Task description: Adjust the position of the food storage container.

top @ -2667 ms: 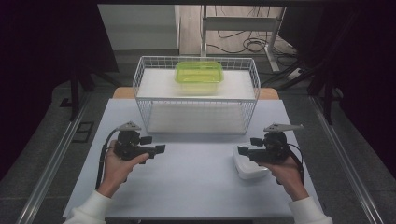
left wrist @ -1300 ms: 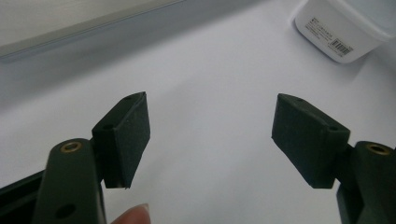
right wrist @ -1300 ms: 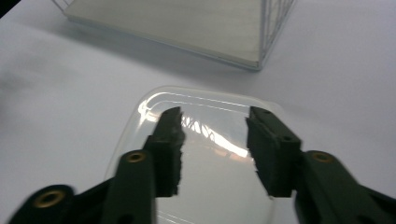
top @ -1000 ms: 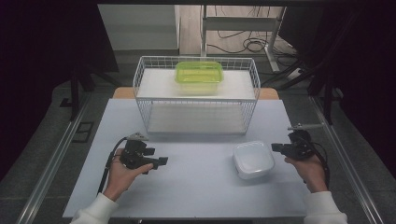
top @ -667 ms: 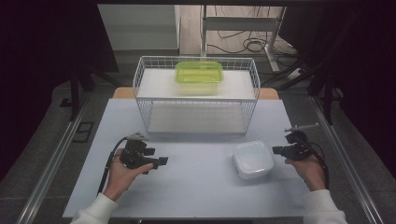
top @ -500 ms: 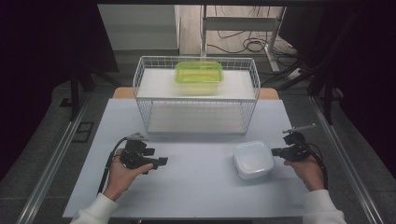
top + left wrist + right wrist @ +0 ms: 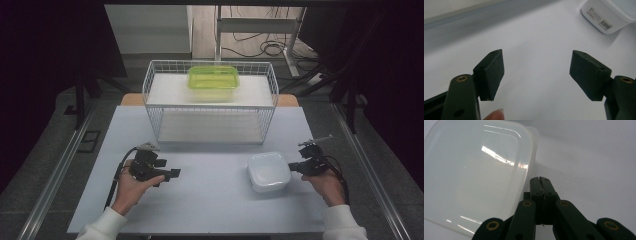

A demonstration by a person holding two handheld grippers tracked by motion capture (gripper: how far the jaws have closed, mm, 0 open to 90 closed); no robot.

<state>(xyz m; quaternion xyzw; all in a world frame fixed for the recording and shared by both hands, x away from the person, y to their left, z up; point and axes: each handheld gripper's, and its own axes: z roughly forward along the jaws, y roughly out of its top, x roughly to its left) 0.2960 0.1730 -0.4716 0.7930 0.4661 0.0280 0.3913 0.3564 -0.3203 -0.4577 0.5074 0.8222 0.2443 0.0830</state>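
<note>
A white lidded plastic container (image 7: pixel 269 171) lies flat on the pale table, right of centre. My right gripper (image 7: pixel 291 167) lies level at its right side, jaws shut with nothing between them. In the right gripper view the shut tips (image 7: pixel 540 180) point along the container's rim (image 7: pixel 474 177); whether they touch it I cannot tell. My left gripper (image 7: pixel 172 174) is held at the table's left, pointing right. Its pads (image 7: pixel 491 71) stand wide apart over bare table, the left gripper (image 7: pixel 537 72) being open. The container (image 7: pixel 609 15) lies well beyond them.
A white wire basket (image 7: pixel 210 107) stands at the back of the table, with a green translucent container (image 7: pixel 213 78) on its upper shelf. A metal rail (image 7: pixel 55 175) runs along the table's left. Dark curtains stand at both sides.
My right hand came off the white container and went out to its right, then eased back toward its rim. The left hand sank a little toward the front edge early on, then held still.
</note>
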